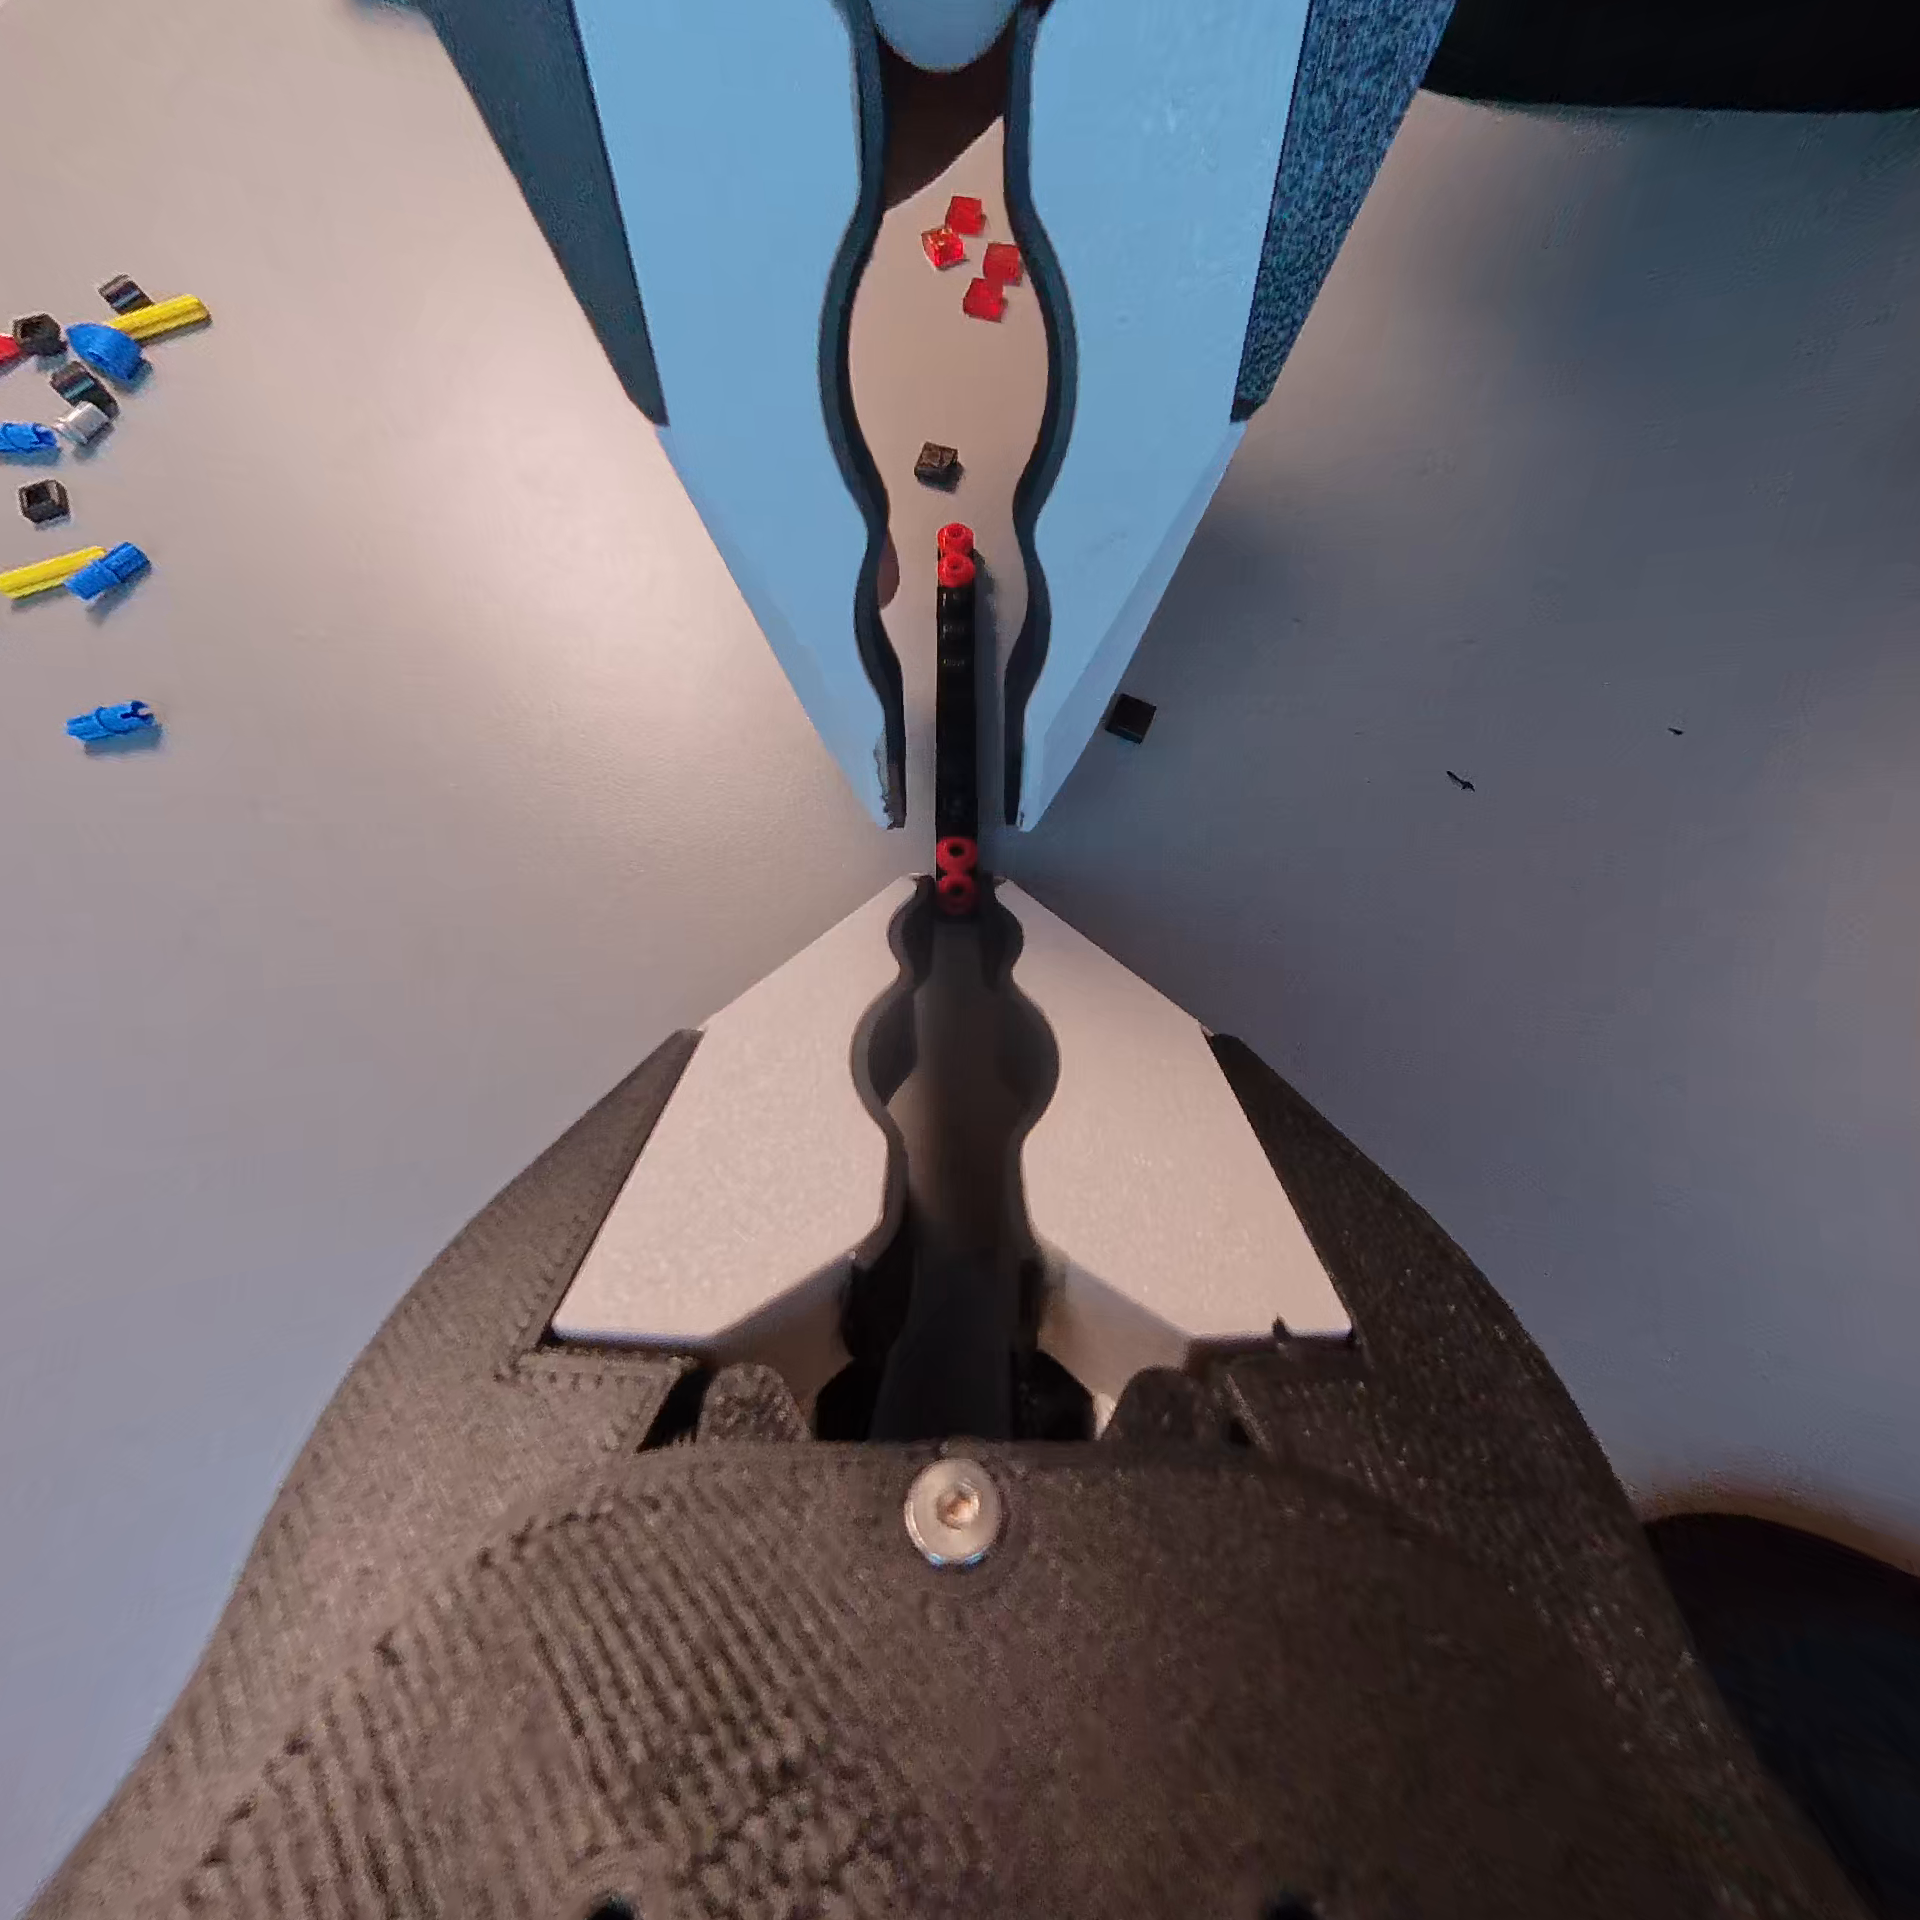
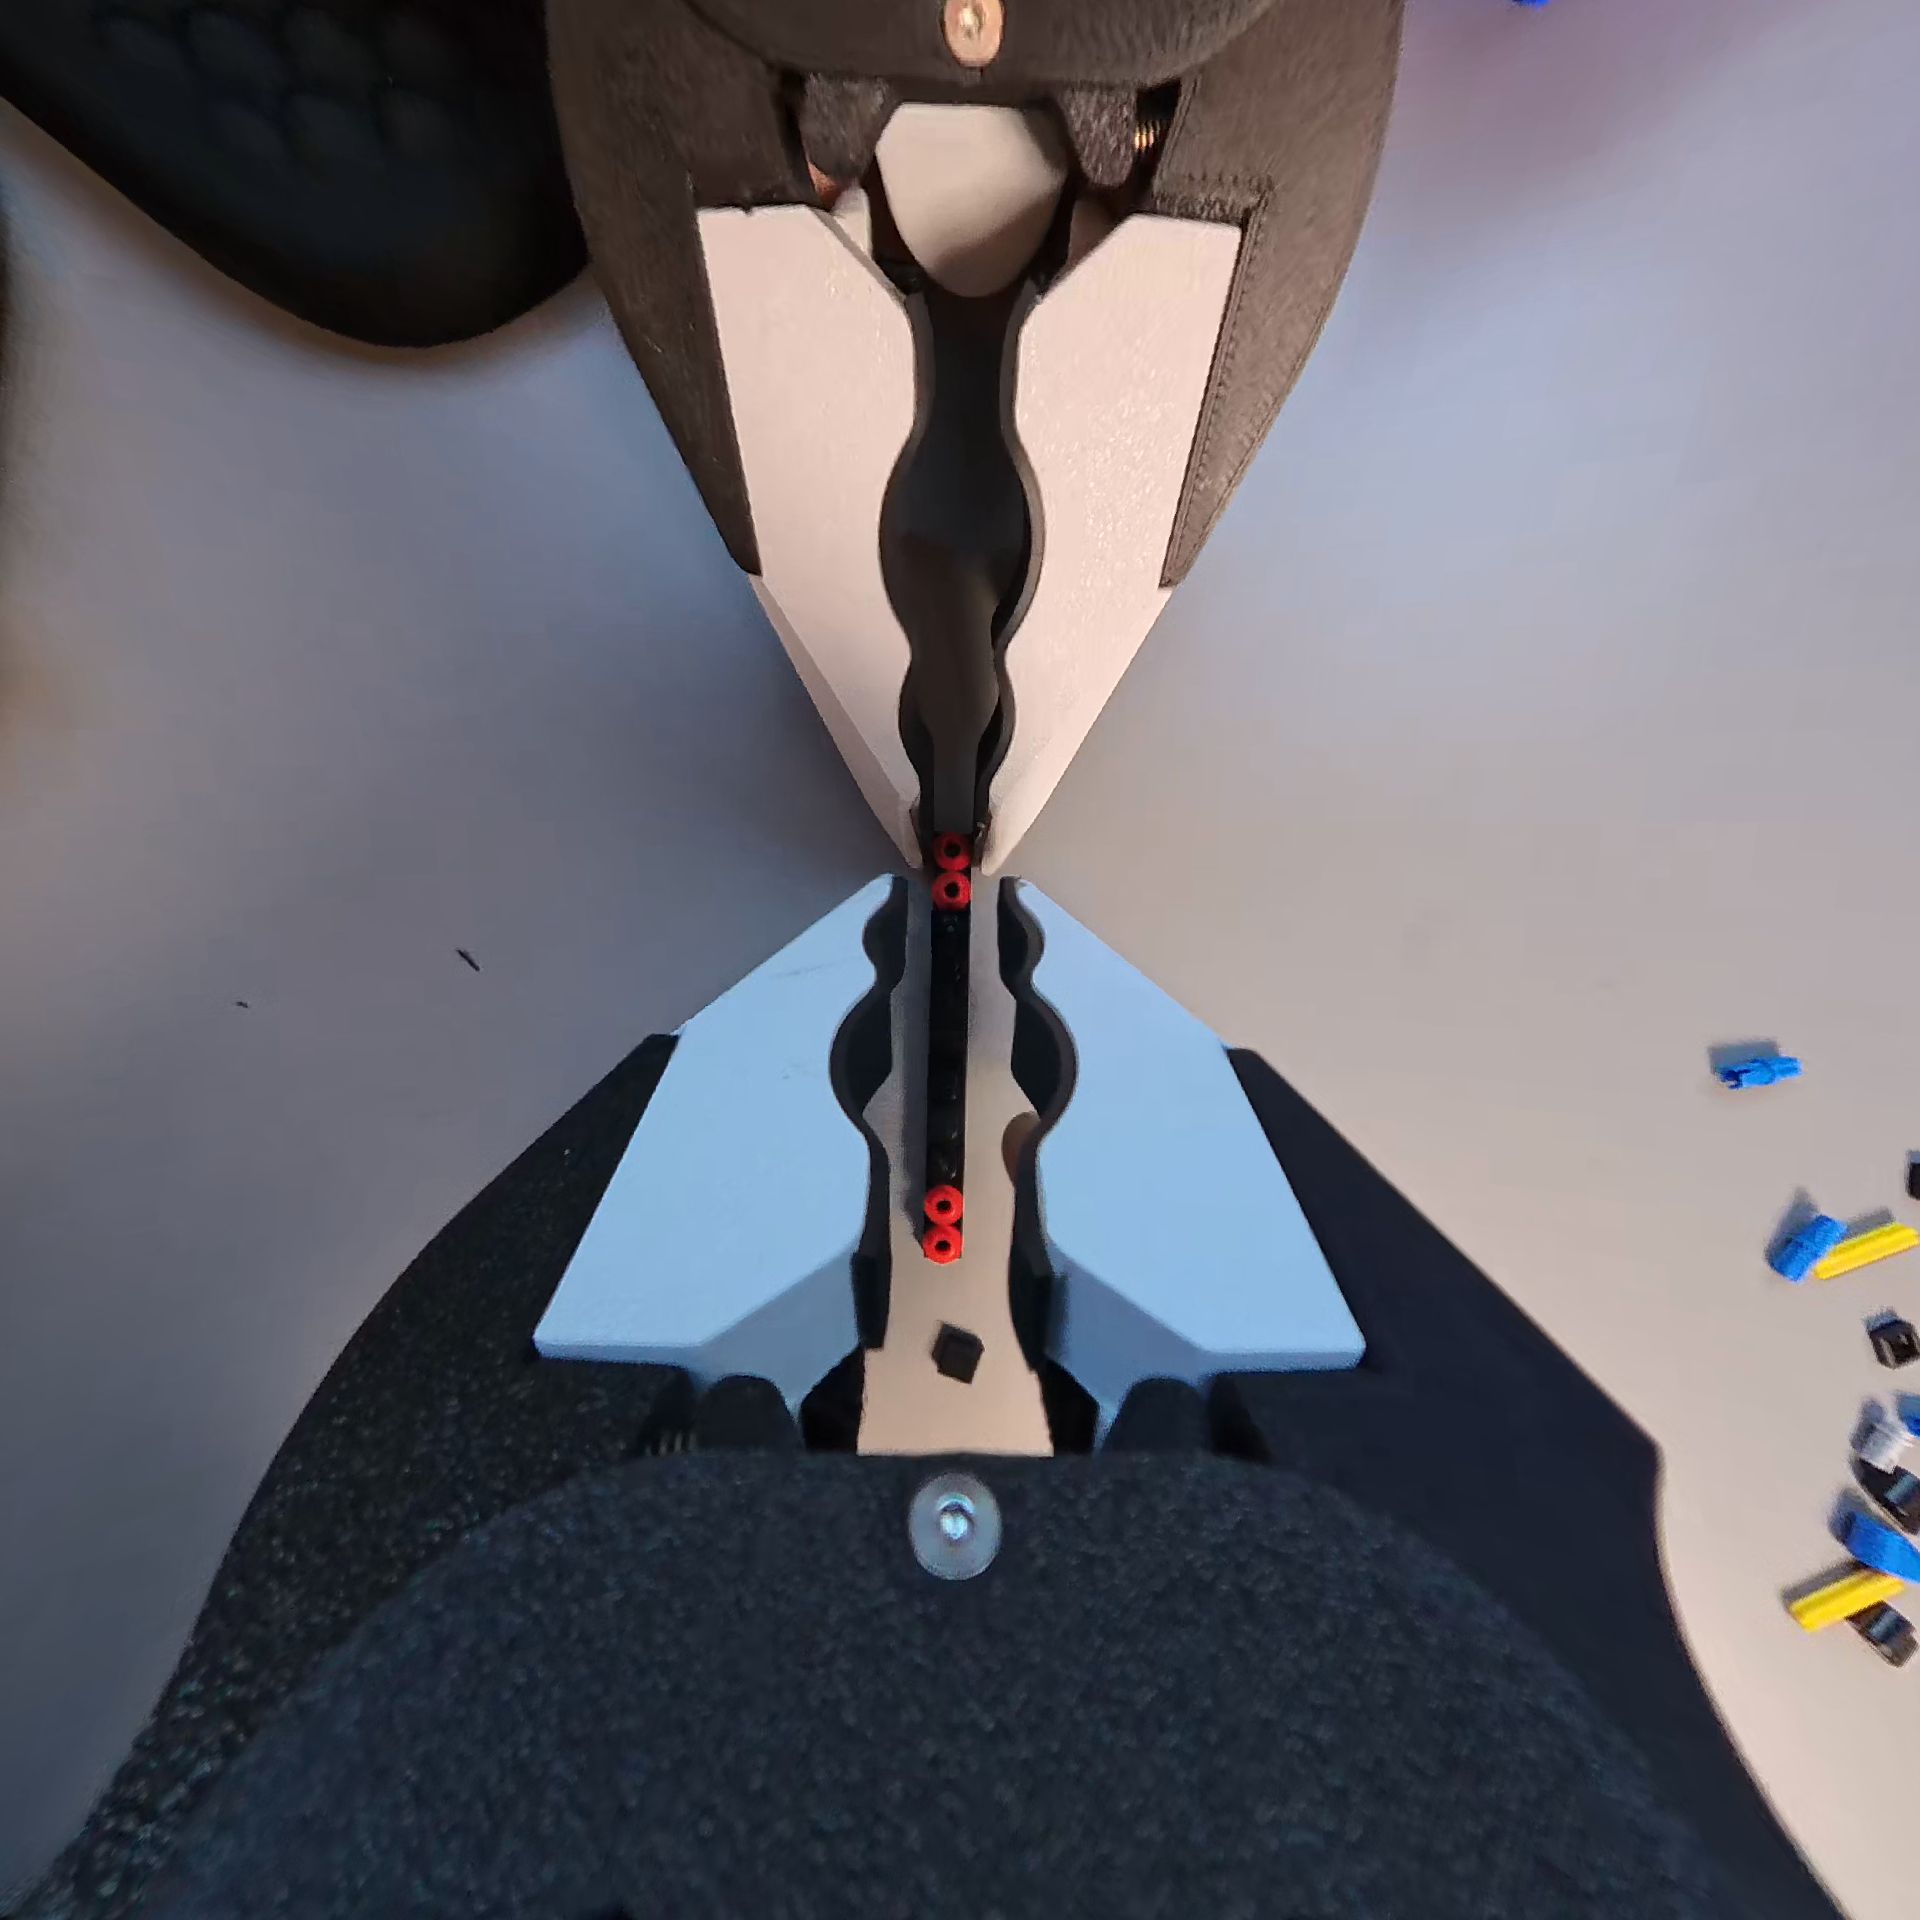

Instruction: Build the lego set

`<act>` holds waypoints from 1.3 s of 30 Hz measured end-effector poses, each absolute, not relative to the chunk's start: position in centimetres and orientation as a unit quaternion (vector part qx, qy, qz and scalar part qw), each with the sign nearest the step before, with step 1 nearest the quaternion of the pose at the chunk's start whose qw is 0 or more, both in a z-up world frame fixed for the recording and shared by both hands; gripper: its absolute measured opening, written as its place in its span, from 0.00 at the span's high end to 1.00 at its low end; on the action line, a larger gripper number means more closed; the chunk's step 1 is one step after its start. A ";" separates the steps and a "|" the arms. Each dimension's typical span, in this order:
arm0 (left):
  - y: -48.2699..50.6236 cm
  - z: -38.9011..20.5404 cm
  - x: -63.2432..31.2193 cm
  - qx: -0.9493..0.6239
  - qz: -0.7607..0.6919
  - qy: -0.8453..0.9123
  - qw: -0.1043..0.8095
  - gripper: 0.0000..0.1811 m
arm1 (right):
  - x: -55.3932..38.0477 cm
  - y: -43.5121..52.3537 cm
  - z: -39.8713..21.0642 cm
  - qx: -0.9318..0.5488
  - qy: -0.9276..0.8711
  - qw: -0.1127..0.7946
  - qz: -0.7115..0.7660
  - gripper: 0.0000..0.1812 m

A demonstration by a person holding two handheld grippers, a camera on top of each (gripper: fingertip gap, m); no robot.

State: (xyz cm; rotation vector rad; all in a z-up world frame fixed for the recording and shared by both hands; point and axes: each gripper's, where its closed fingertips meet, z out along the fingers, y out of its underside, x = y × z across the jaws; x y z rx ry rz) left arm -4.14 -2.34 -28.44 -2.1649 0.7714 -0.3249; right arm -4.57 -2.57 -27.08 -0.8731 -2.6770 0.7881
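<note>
A long black lego beam (image 1: 956, 707) with two red pins (image 1: 954, 556) at each end lies lengthwise between both grippers over the pale table. My left gripper (image 1: 954, 888), with grey fingers, is shut on the near end of the beam at its red pins (image 1: 954, 873). My right gripper (image 2: 953, 885), with blue fingers, faces it tip to tip. Its jaws stand narrowly apart around the beam (image 2: 948, 1039), with a visible gap on the right side. The left gripper also shows in the right wrist view (image 2: 953, 847), clamped on the beam's far end.
Several red transparent tiles (image 1: 971, 255) and a small black piece (image 1: 937, 462) lie beyond the beam. Another black piece (image 1: 1130, 719) sits to the right. A scatter of blue, yellow and black parts (image 1: 94, 364) lies at the left, with a single blue pin (image 1: 109, 722). Only a small space, under 4 cm, lies between the two pairs of fingers. Left tips and right tips are each some 10 centimeters from the small black piece (image 1: 937, 462). It turns up in the right wrist view (image 2: 957, 1353) as well.
</note>
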 end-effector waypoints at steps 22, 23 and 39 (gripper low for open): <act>-2.4 -28.4 -4.1 -0.853 -0.129 0.309 0.401 0.97 | -3.7 -2.1 -27.0 -0.286 -0.902 0.180 0.269 0.94; -2.4 -28.4 -4.1 -0.853 -0.128 0.309 0.401 0.97 | -3.9 -2.1 -27.2 -0.287 -0.903 0.178 0.265 0.94; -2.4 -28.4 -4.1 -0.853 -0.129 0.308 0.400 0.97 | -4.3 -2.2 -28.2 -0.291 -0.924 0.131 0.213 0.98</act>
